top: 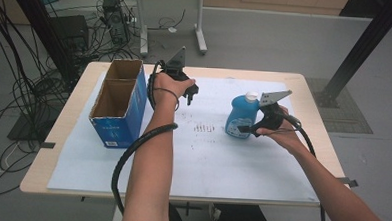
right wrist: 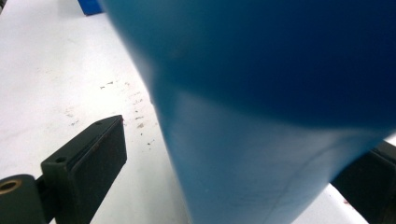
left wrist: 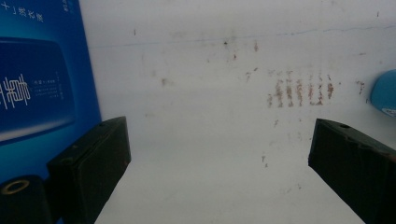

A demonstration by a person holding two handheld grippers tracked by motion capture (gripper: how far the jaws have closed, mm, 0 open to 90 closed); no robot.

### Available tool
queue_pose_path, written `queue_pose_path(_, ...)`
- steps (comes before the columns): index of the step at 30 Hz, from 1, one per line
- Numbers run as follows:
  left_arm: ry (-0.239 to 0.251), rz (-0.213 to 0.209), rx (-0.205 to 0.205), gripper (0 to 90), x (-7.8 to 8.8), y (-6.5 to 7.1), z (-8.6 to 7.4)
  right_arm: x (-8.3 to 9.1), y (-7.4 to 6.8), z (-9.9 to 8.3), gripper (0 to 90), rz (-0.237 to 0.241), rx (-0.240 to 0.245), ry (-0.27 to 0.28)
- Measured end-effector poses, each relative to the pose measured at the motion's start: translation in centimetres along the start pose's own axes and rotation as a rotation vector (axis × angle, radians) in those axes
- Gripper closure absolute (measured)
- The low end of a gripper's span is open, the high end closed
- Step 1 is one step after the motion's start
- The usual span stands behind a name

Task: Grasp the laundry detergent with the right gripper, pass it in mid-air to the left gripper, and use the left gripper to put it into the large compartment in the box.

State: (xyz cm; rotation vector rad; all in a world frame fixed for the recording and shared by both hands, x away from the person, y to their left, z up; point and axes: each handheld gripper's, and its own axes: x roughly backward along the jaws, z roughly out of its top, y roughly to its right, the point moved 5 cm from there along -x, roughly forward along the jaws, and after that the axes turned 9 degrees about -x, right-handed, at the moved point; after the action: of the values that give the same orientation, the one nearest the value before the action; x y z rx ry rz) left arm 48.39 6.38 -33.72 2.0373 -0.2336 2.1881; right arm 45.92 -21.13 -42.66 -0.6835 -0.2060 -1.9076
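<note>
Right now the blue bottle [top: 241, 116] stands upright, white cap up, on the white mat [top: 207, 161], right of centre. Right gripper [top: 248, 128] comes at it from the right side, jaws straddling the lower body; the right gripper view shows a gap at the left jaw, so spread, not yet clamped. Bottle's long axis is vertical, jaws level across it. Left gripper [top: 189, 94] is parted and holds nothing, just beside the open cardboard box [top: 118, 103], well apart from the bottle. Right hand is clearly nearer.
</note>
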Motion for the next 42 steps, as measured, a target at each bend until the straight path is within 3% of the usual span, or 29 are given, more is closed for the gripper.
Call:
queue_pose_path(25,0.0,-0.001,-0.006,6.1,0.05,0.19,0.04,0.05,0.06,-0.01,5.0,-0.005,0.001,0.004)
queue_pose_path(36,-0.001,0.003,-0.003,6.1,0.1,0.0,-0.04,0.03,0.27,-0.6,20.1,0.011,0.014,0.024)
queue_pose_path(42,-0.002,0.003,-0.007,6.1,0.13,0.09,0.03,0.05,0.27,-0.44,23.5,0.01,0.03,0.028)
